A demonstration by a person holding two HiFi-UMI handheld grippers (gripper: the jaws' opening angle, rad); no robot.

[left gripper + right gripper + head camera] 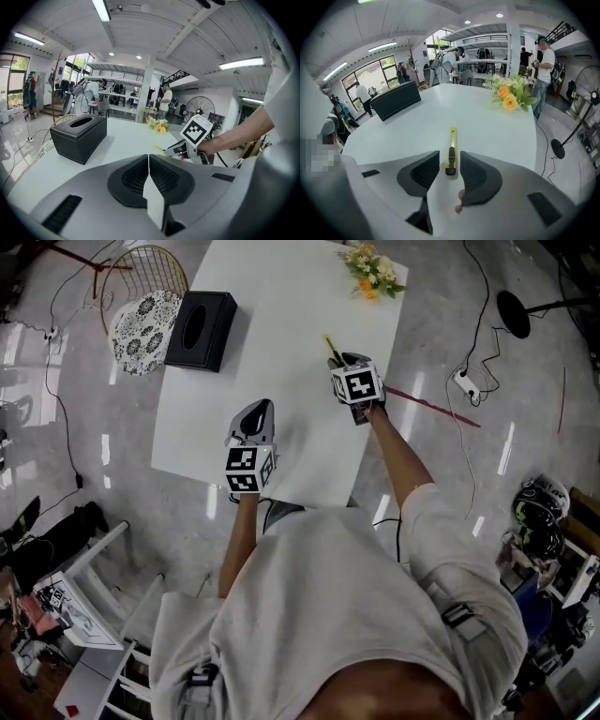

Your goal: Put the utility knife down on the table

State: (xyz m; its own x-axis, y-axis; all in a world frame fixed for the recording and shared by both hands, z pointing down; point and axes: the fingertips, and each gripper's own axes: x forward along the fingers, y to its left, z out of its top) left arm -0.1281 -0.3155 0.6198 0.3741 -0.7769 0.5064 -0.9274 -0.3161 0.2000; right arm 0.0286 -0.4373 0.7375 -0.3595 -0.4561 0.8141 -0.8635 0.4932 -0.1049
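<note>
Fingers (pixel 478 174) of the right gripper (pixel 450 154) stand spread, pressing on nothing. The yellow utility knife (pixel 451 143) lies flat on the white table (pixel 408 131) between them, pointing to 12 o'clock. In the head view, at 7 o'clock from it, the left gripper (pixel 148 159) has its fingers pressed together, empty.

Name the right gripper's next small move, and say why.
Probably lift the right gripper straight up and back. Its jaws stand apart, the utility knife lies on the table between them, and neither pad presses it, so the knife looks put down already.
</note>
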